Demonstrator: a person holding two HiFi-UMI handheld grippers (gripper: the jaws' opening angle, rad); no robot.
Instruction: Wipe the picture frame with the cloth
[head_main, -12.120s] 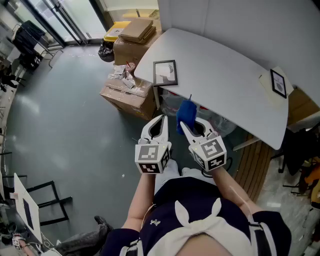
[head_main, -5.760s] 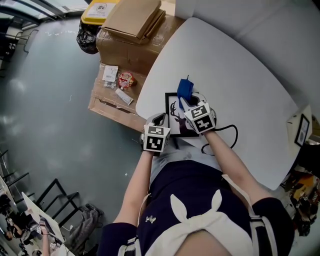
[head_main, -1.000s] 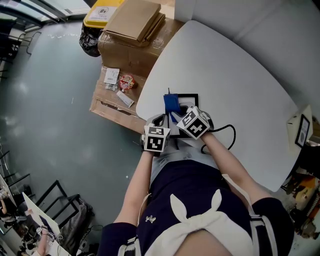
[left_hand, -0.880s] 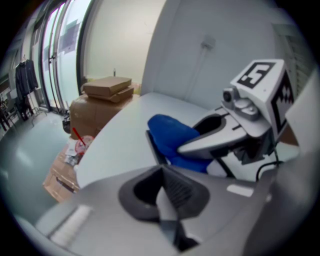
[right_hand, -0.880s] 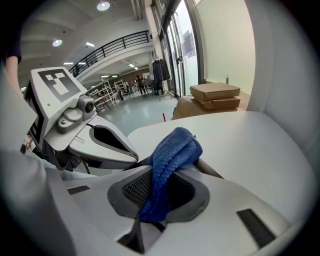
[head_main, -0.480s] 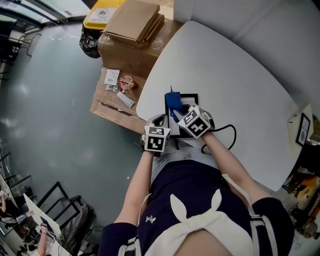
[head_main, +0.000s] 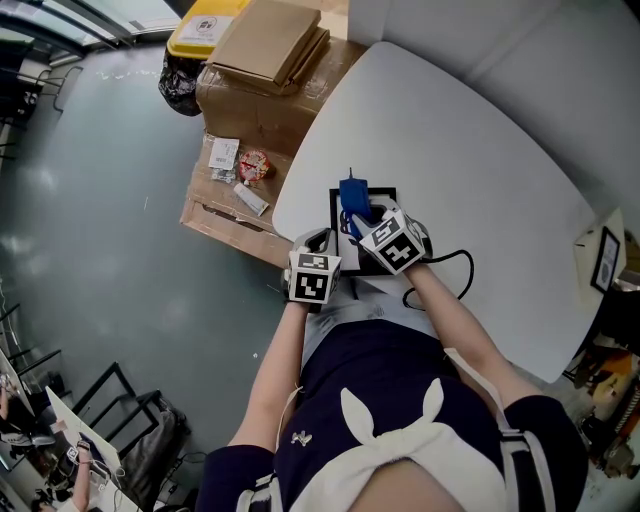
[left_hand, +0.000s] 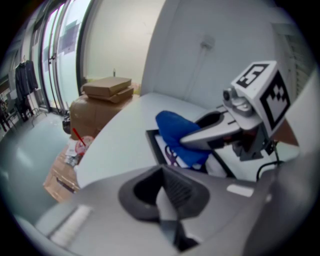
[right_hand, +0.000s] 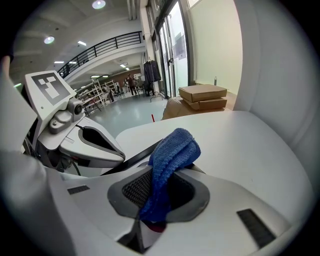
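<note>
**Position.** The picture frame lies flat on the white tabletop, close to its near-left edge. The blue cloth rests on the frame's far-left part.

**Tongs.** My right tongs are closed on the cloth. One end of it is pinched between the ribbed dark pads and the rest bulges out past the tips in a folded wad. My left tongs are closed too, and I can make out nothing between the jaws. Their tips sit just beside the frame's near-left edge; I cannot tell whether they touch it.

**Materials.**
- The cloth is looped terry, thick and soft, with a stitched hem.
- The frame is a thin black rectangular moulding around a pale print with a dark figure. A glazed front is likely but not confirmed.
- The tabletop is smooth and matte with a rounded edge.

**Handling, in my judgement.**
- The cloth is limp and compressible, so it will drag rather than push. The present grip, deep in the pads, suits wiping.
- The frame looks light and rigid, and it is apt to slide on the smooth top towards the nearby edge.
- It is best steadied by pressing on or pinching the black moulding at a near corner, not on the face, which could mark or crack under a hard tip.
</note>
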